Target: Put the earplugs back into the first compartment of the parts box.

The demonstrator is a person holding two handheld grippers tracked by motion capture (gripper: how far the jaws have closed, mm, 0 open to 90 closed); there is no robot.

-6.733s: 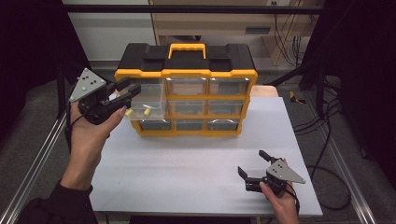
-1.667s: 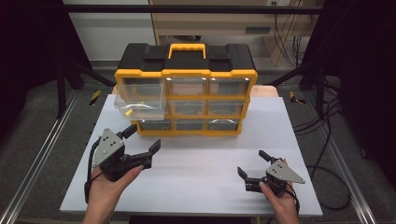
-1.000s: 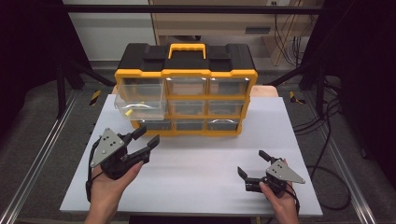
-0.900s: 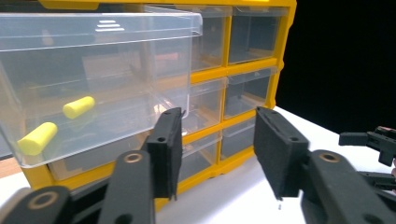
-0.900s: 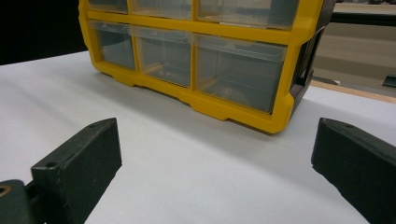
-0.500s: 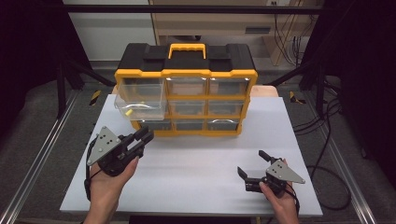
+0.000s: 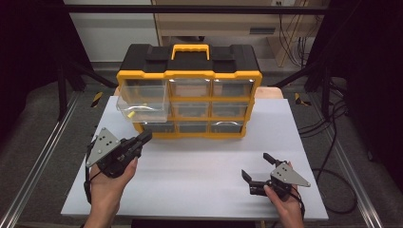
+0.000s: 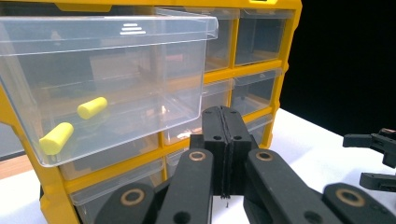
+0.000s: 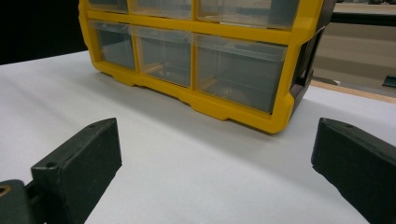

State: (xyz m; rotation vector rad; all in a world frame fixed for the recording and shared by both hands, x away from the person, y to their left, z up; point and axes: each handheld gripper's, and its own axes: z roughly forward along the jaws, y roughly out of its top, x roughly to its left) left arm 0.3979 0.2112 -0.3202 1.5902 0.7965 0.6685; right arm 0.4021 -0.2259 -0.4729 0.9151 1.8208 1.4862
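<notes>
- The left gripper point(image 7: 142, 139) has its jaws pressed together on nothing. It is held low over the table point(image 7: 199, 161), pointing up and forward toward the organizer point(image 7: 190, 95).
- The open drawer point(image 7: 141, 108) is the left one of the middle row. It projects from the organizer front, toward the person.
- Governing relation: the drawer front lies ahead of and above the closed left jaws, near but apart. In the left gripper view the jaw tips sit below the drawer's lower right corner point(image 8: 198, 119).
- The drawer slides front to back. A push to close it would, as a judgement, run straight along that axis, away from the person.
- The left gripper is much nearer the drawer than the right gripper point(image 7: 254, 176).
- The right gripper has its jaws spread wide and holds nothing. It rests low at the table's right front, well apart from the organizer.
- Two yellow pegs point(image 8: 56, 137) lie in the drawer, near its left side and apart from each other. They are possibly foam plugs; the clear wall blurs them.
- Hidden or unclear: the drawer's rear is inside the organizer, and the contents of the other drawers cannot be made out.
</notes>
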